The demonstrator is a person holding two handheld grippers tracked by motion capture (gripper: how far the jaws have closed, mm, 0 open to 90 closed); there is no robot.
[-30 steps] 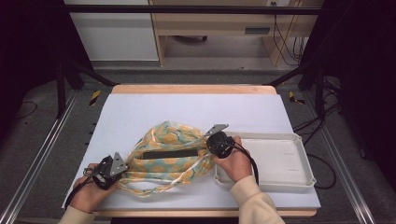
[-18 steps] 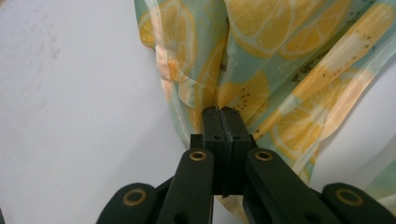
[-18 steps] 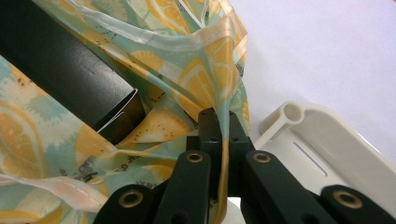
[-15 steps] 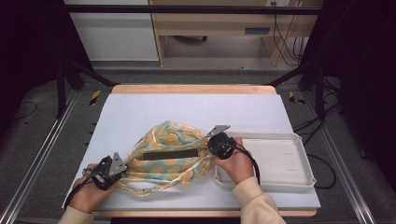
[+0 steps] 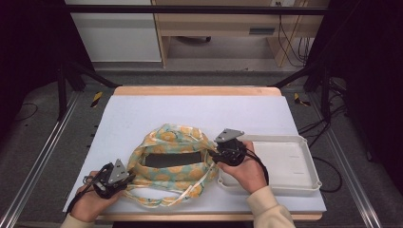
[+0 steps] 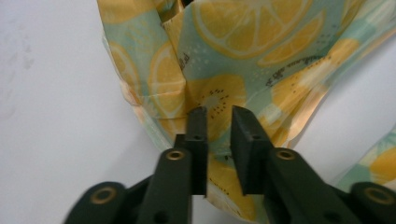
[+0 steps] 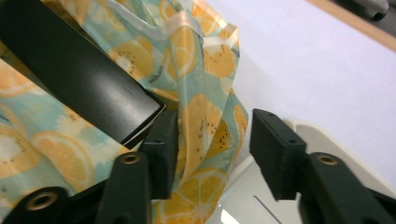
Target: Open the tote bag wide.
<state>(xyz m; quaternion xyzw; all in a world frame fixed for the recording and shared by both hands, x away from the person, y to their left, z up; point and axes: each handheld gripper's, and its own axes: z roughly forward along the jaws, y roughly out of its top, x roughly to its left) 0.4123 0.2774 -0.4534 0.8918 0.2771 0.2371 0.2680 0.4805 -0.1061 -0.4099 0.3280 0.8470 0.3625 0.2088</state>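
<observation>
Both tools have just been opening: the left tool (image 6: pixel 215 114) stands narrowly parted, the right tool (image 7: pixel 212 140) wider, fabric loose between each. The lemon-print bag (image 5: pixel 173 161) sits just left of the white tray (image 5: pixel 304 178). Unheld, it may sag shut over the black box (image 7: pixel 79 70).

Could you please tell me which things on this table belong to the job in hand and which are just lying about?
In the job:
- lemon-print bag, spread open on the mat
- black box lying inside the bag
- left gripper, jaws just opened, bag fabric between them
- right gripper, jaws just opened at the bag's edge

Lying about:
- white tray, beside the bag
- white table mat
</observation>
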